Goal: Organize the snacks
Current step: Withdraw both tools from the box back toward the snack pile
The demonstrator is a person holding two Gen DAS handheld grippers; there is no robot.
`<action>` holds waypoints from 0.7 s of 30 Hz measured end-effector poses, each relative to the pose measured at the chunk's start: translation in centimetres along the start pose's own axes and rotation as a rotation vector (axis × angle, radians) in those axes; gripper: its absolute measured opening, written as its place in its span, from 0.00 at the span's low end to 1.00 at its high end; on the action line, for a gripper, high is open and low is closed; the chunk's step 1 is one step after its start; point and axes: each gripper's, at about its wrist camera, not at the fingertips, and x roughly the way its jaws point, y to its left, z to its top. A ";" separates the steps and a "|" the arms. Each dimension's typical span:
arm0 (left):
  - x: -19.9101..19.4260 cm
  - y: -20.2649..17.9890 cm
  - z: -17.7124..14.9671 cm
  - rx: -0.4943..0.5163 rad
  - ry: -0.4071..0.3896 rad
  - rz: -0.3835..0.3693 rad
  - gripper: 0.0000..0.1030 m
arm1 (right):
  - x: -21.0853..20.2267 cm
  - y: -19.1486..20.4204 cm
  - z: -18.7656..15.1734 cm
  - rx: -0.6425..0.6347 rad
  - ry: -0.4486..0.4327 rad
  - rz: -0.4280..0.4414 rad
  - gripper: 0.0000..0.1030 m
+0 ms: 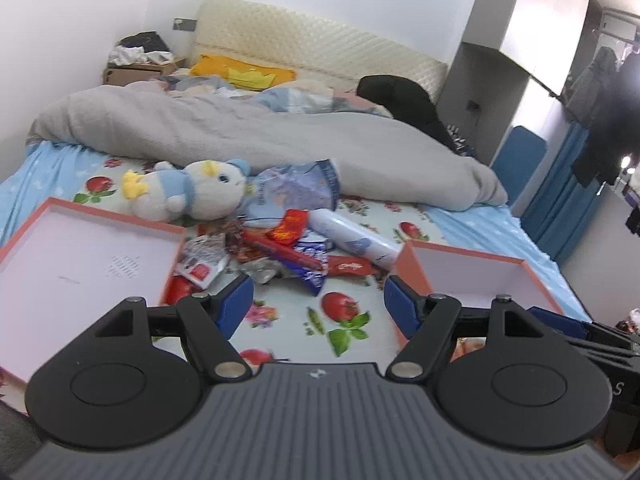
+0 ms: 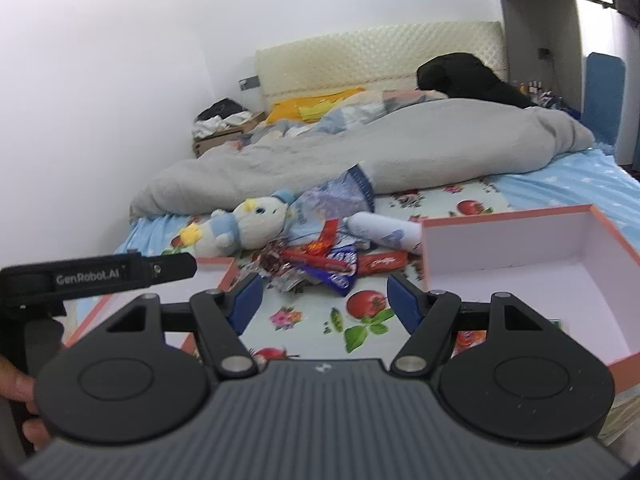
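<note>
Nearest to me, my left gripper [image 1: 318, 304] has its blue pads spread wide with nothing between them; they hang over the fruit-print bedsheet [image 1: 344, 320] without touching anything I can see. My right gripper [image 2: 322, 300] looks the same: jaws well apart, empty, above the same sheet. In the right wrist view the left gripper's black body juts in at the lower left, with a bit of the person's hand [image 2: 18, 390] on its handle.

Flanking the grippers are two shallow boxes with orange rims and pale insides. The left box [image 1: 80, 264] sits just beside my left gripper's left pad, and the right box [image 2: 520, 256] lies just beside my right gripper's right pad. I see nothing in either.

Just past the fingertips, between the boxes, lies the snack pile [image 1: 280, 248]: a crinkled silver-and-red packet [image 1: 202, 258], a long red stick-shaped pack [image 1: 280, 250], a blue-and-white wrapper [image 1: 314, 268], a red bar with white script [image 1: 350, 267], a small red-and-gold packet [image 1: 290, 226], and a white cylindrical can [image 1: 354, 238] on its side. A larger pale blue bag [image 1: 296, 188] rests behind them.

Touching that bag is a white-and-blue plush toy [image 1: 192, 192] on its side. Beyond it is a rumpled grey duvet [image 1: 240, 128], then a yellow pillow [image 1: 240, 70] and a black garment [image 1: 400, 96] against the cream quilted headboard [image 1: 320, 44].
</note>
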 end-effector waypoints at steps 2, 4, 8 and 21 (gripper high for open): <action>-0.1 0.8 -0.1 -0.003 -0.001 0.005 0.74 | 0.5 0.5 -0.5 -0.008 0.017 0.020 0.69; 0.0 1.3 -0.3 0.000 0.013 0.027 0.74 | 0.8 1.1 -1.0 -0.026 0.014 0.040 0.69; 0.2 1.6 -1.0 0.025 0.015 0.058 0.74 | 0.9 1.4 -1.8 -0.022 0.028 0.048 0.69; 3.7 2.9 -3.8 0.025 0.063 0.031 0.74 | 1.3 0.4 -4.0 -0.044 0.048 0.005 0.68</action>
